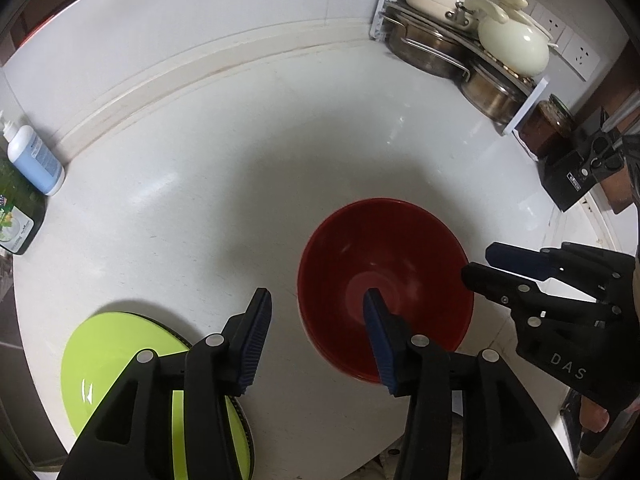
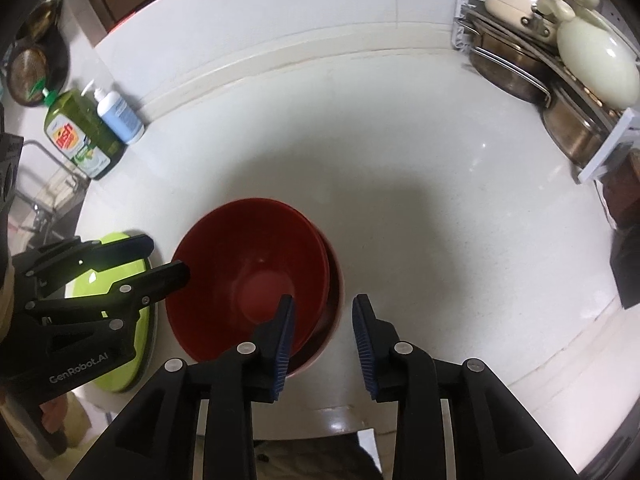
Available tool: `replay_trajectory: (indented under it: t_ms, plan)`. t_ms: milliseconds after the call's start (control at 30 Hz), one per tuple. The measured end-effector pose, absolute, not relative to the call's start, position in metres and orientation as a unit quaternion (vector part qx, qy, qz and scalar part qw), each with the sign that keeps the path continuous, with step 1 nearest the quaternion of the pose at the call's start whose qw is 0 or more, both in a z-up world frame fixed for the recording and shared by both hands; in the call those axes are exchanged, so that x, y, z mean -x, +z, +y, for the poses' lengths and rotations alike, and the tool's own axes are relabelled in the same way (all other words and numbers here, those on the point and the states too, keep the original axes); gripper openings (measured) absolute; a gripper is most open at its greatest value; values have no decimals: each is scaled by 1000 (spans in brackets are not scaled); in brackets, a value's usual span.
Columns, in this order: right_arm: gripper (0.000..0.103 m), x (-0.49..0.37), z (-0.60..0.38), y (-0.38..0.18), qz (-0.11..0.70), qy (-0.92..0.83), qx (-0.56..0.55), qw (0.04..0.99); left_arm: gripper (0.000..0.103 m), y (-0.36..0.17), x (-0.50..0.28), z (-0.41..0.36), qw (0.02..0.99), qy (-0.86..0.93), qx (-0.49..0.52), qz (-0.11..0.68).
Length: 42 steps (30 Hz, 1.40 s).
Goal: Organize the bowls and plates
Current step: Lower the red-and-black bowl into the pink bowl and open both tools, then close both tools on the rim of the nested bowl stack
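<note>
At six o'clock on the worktop (image 2: 400, 160), red bowls (image 2: 256, 280) sat nested, green plates (image 1: 120, 344) beside; left gripper (image 1: 318, 316) and right gripper (image 2: 324, 320) hovered, jaws open, likely after stacking.

We see red bowls (image 2: 248, 276), a lime-green plate (image 1: 116, 344), black grippers with ribbed blue pads (image 2: 284, 344), a white counter (image 1: 208, 200), a cream lid (image 1: 514, 46), a green soap bottle (image 2: 80, 132).

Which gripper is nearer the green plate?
Left. The left gripper hangs open beside the green plate, one finger over its edge; the right gripper, also open, sits past the red bowls.
</note>
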State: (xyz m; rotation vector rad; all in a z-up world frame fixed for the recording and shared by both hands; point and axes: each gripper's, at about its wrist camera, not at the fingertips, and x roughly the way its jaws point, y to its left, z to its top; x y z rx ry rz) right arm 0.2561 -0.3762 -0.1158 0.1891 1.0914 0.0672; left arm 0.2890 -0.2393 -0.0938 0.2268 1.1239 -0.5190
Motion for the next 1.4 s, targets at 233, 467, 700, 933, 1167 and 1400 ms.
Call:
replay_trajectory:
  t_ms: [233,467,700,933,1167,1400]
  plan:
    - [31,-259,-379,-119,510,17,-109,853,47,-95,-294,-234,814,-228,-106,524]
    - [31,-264,-378,-132,520,12,-125,845,50,-110,-301,-235,807,-215,-107,539]
    - [31,-270,-385,-150,535,10,-161,830,50,-130,-304,-244,789,-221,-105,564]
    - [31,-271,-386,-161,546,16,-191,815,49,-146,-312,-250,776,-221,-104,582]
    - [31,-272,-386,-164,557,13,-200,806,38,-157,-317,-255,759,-226,-95,603]
    - [29,-277,-384,-163,564,3,-200,801,33,-157,-321,-255,751,-235,-71,614]
